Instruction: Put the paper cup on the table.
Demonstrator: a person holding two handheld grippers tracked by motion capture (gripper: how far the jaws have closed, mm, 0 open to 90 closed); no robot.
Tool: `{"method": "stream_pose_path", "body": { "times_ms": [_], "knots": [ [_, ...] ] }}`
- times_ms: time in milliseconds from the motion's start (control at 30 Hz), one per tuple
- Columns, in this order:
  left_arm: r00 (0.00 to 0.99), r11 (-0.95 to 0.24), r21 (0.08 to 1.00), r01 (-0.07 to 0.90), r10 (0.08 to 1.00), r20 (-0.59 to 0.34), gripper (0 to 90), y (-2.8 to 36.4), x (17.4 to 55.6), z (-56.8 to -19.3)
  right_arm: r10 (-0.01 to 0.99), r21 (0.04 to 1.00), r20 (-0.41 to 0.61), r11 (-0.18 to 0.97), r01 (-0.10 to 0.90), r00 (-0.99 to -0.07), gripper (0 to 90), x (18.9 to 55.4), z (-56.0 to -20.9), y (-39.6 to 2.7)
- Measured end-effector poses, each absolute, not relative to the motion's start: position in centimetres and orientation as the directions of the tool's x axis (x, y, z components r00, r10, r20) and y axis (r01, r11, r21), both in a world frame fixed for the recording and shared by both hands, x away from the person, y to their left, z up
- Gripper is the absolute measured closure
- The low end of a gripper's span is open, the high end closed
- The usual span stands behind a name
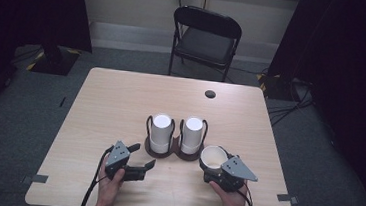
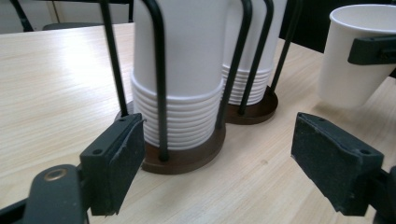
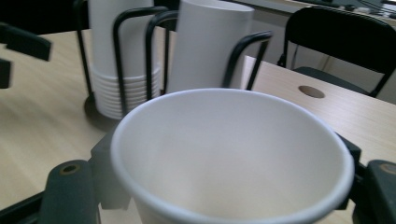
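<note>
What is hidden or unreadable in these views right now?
- Right gripper pads: in the right gripper view the held paper cup covers them, so the contact can't be checked.
- Tops of both cup stacks: the left gripper view's upper edge cuts off the near stack and the far stack.
- Cup count per stack: rims too small in the high view.
- Held cup's bottom: cut off by the right gripper view's lower edge.
</note>
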State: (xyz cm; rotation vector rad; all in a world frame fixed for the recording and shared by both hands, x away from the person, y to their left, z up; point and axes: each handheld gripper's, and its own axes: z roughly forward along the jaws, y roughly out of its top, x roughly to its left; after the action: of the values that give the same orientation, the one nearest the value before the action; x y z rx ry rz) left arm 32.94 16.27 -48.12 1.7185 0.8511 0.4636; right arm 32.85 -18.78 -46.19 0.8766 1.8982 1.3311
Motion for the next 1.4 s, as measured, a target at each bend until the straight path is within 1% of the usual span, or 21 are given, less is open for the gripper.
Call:
{"method": "stream_pose_path", "body": {
  "times_ms": [33,200,233,267,300,333,367,400,533,633,733,800,833,867,933,1067,1133,1267,1400],
  "knots": [
    [0.658,-0.13,0.944,0.304,0.745,-0.109,16.7,16.4,32.9,-48.2,0.843,0.955,-0.126,0.246,0.167,-0.524,24.0,33.3,-46.1,-19.1],
    [0.618,-0.12,0.952,0.282,0.782,-0.084,15.8,16.3,32.4,-48.7,0.874,0.962,-0.105,0.21,0.173,-0.474,23.8,34.1,-45.8,-19.9],
    [0.585,-0.123,0.957,0.264,0.809,-0.058,15.5,16.2,32.1,-48.9,0.883,0.964,-0.099,0.199,0.175,-0.458,23.8,34.6,-45.6,-20.2],
    [0.565,-0.123,0.96,0.251,0.824,-0.043,15.5,16.1,31.9,-49.0,0.885,0.965,-0.095,0.195,0.176,-0.456,23.8,34.9,-45.5,-20.4],
    [0.565,-0.123,0.96,0.251,0.824,-0.043,15.5,16.1,31.9,-49.0,0.885,0.965,-0.095,0.195,0.176,-0.456,23.8,34.9,-45.5,-20.4],
    [0.539,-0.104,0.964,0.246,0.841,-0.046,15.5,16.1,31.7,-49.2,0.892,0.966,-0.089,0.185,0.178,-0.444,23.7,35.5,-45.3,-20.6],
    [0.539,-0.104,0.964,0.246,0.841,-0.046,15.5,16.1,31.7,-49.2,0.892,0.966,-0.089,0.185,0.178,-0.444,23.7,35.5,-45.3,-20.6],
    [0.515,-0.102,0.962,0.253,0.856,-0.045,15.5,16.1,31.7,-49.4,0.896,0.968,-0.08,0.174,0.179,-0.437,23.4,36.0,-45.1,-20.8],
    [0.493,-0.096,0.967,0.234,0.869,-0.033,15.6,16.1,31.5,-49.6,0.902,0.972,-0.075,0.162,0.171,-0.425,23.1,36.8,-45.0,-20.9],
    [0.477,-0.081,0.973,0.218,0.878,-0.034,15.7,16.2,31.3,-49.6,0.916,0.968,-0.066,0.155,0.198,-0.397,23.1,38.0,-45.0,-21.2],
    [0.437,-0.097,0.975,0.201,0.9,0.0,15.7,16.0,31.1,-49.6,0.92,0.966,-0.068,0.158,0.206,-0.387,23.1,38.6,-45.0,-21.3],
    [0.401,-0.09,0.98,0.178,0.916,0.011,15.6,16.0,30.8,-49.7,0.926,0.972,-0.032,0.116,0.203,-0.377,23.1,39.5,-45.0,-21.6],
    [0.39,-0.085,0.982,0.171,0.921,0.012,15.6,16.0,30.7,-49.7,0.928,0.971,0.0,0.089,0.222,-0.373,23.1,39.9,-45.0,-21.8],
    [0.39,-0.085,0.982,0.171,0.921,0.012,15.6,16.0,30.7,-49.7,0.928,0.971,0.0,0.089,0.222,-0.373,23.1,39.9,-45.0,-21.8],
    [0.385,-0.086,0.984,0.157,0.923,0.019,15.6,15.9,30.5,-49.7,0.939,0.967,-0.025,0.109,0.23,-0.342,23.1,41.0,-45.1,-21.7],
    [0.378,-0.086,0.985,0.15,0.926,0.023,15.5,15.9,30.5,-49.7,0.943,0.967,-0.039,0.118,0.224,-0.33,23.1,42.2,-45.3,-21.9],
    [0.371,-0.08,0.986,0.148,0.928,0.02,15.5,15.9,30.4,-49.8,0.945,0.967,-0.053,0.129,0.219,-0.322,23.2,43.4,-45.7,-22.0],
    [0.366,-0.067,0.987,0.146,0.93,0.009,15.5,16.0,30.4,-49.8,0.947,0.971,-0.047,0.119,0.209,-0.319,23.2,44.4,-46.2,-22.1],
    [0.359,-0.07,0.989,0.134,0.933,0.017,15.7,16.0,30.3,-49.8,0.951,0.963,-0.038,0.117,0.244,-0.306,23.2,45.5,-47.1,-22.5]
  ]
}}
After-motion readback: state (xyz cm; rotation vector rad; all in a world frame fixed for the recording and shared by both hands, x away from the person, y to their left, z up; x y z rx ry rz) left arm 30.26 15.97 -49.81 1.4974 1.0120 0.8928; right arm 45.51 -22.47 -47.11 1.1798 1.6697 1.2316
